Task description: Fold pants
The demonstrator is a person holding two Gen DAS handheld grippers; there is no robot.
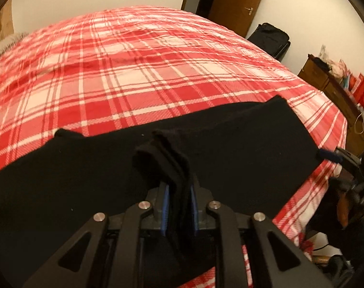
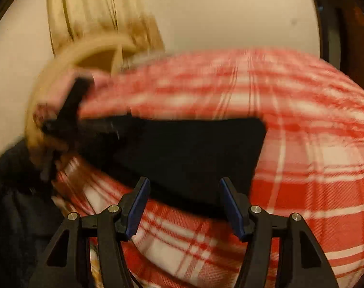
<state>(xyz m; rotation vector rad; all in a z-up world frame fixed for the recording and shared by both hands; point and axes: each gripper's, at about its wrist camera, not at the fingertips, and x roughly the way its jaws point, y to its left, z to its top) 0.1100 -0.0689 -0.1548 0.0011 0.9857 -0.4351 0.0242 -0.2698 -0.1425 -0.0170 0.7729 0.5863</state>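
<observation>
Pinching a bunched fold of the black pants (image 1: pixel 205 148), the left gripper (image 1: pixel 179 206) has its blue pads pressed against several layers of cloth that stand up between them. The pants lie flat on the red-and-white plaid blanket (image 1: pixel 124 72), near the bed's close edge; their far hem runs as a straight line across the left wrist view, with one corner poking up at left and another at upper right. Beyond that hem the blanket stretches wide and bare toward the far wall. To the right the bed edge drops off toward a wooden dresser (image 1: pixel 325 81), with a dark suitcase (image 1: pixel 270 38) and a brown door (image 1: pixel 237 2) behind. The right gripper (image 2: pixel 184 201) is spread wide, nothing between its blue pads; its fingertips sit just over the near edge of the pants (image 2: pixel 186 153). In this blurred right wrist view the pants show as a dark wedge with a clear corner at upper right, plaid blanket (image 2: pixel 301 158) open all along the right side. At left, a pale curved frame (image 2: pixel 62 57) and curtain (image 2: pixel 90 7) crowd the bed's edge.
</observation>
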